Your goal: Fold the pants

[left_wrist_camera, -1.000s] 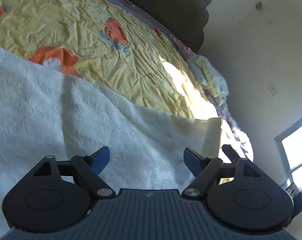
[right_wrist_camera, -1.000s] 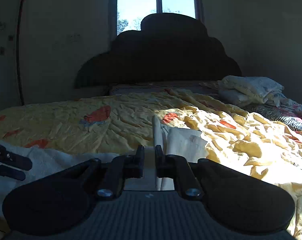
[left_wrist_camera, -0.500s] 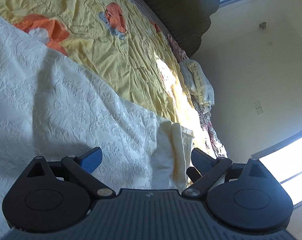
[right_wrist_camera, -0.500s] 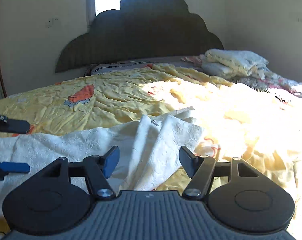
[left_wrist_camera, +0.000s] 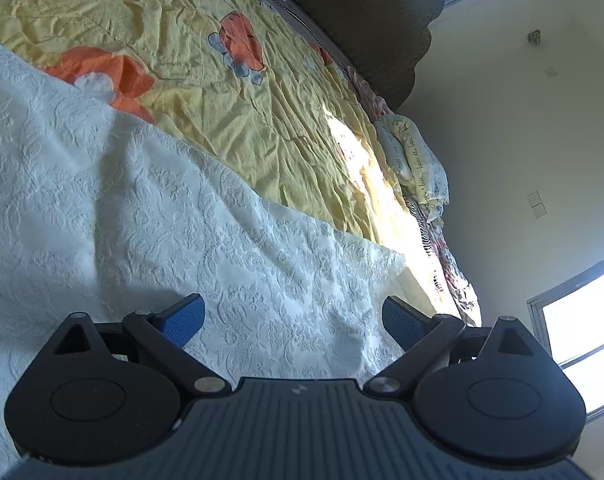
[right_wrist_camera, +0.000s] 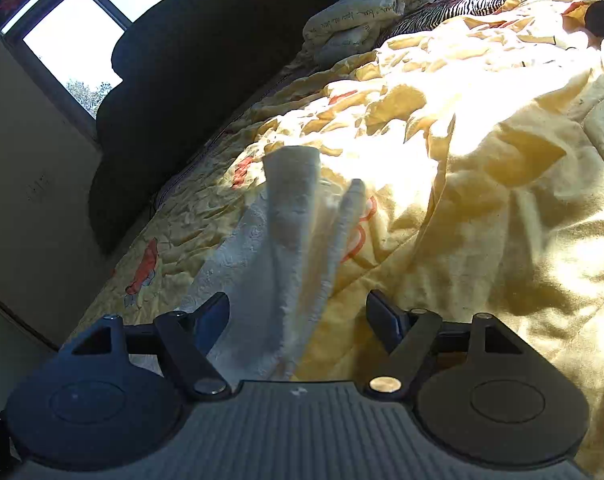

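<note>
White embossed pants point(left_wrist_camera: 149, 216) spread flat on the yellow bedsheet point(left_wrist_camera: 205, 92) for folding — left claw point(left_wrist_camera: 291, 318) and right claw point(right_wrist_camera: 297, 316) both agape, gripping nothing.

Left gripper point(left_wrist_camera: 291, 318) low over the pants point(left_wrist_camera: 161, 208), jaws spread wide, gripping nothing. Right gripper point(right_wrist_camera: 297, 316) likewise wide apart, tilted, pants fabric lying between its fingers.

Right tool point(right_wrist_camera: 297, 316) jaws apart; white pants point(right_wrist_camera: 285, 248) bunched on yellow bedspread point(right_wrist_camera: 482, 208).
</note>
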The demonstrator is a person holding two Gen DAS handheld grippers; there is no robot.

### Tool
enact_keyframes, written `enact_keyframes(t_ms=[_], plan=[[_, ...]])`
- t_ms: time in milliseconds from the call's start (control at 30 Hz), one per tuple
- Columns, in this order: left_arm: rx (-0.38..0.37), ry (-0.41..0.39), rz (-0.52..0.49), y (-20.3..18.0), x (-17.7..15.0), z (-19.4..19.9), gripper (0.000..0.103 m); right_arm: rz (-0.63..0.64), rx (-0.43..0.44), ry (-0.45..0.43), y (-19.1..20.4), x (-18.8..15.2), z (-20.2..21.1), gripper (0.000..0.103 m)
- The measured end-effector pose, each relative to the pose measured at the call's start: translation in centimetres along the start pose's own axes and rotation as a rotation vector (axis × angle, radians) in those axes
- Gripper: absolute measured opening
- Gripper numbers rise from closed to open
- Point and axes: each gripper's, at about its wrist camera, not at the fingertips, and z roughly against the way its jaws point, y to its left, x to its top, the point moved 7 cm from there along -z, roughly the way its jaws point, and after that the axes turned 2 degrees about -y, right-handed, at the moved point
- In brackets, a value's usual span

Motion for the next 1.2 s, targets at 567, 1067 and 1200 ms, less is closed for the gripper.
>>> enact_keyframes(t_ms=[567, 1067, 1200], plan=[[-0.176, -0.025, 0.064, -1.5, 1.8, 2.2, 0.097, 0.361, 0.061, -0.109, 6.9, 1.2, 0.4, 0.009], [-0.168, -0.056, 0.135, 1.4, 3.0, 2.6, 0.059, 1.292, 0.338, 0.018, 21.0, -17.6, 4.6, 0.010], [0.009, -0.067, 0.009, 2.9, 3.2, 3.4, 0.008, 1.333, 0.358, 0.020, 22.0, -18.6, 4.5, 0.010]])
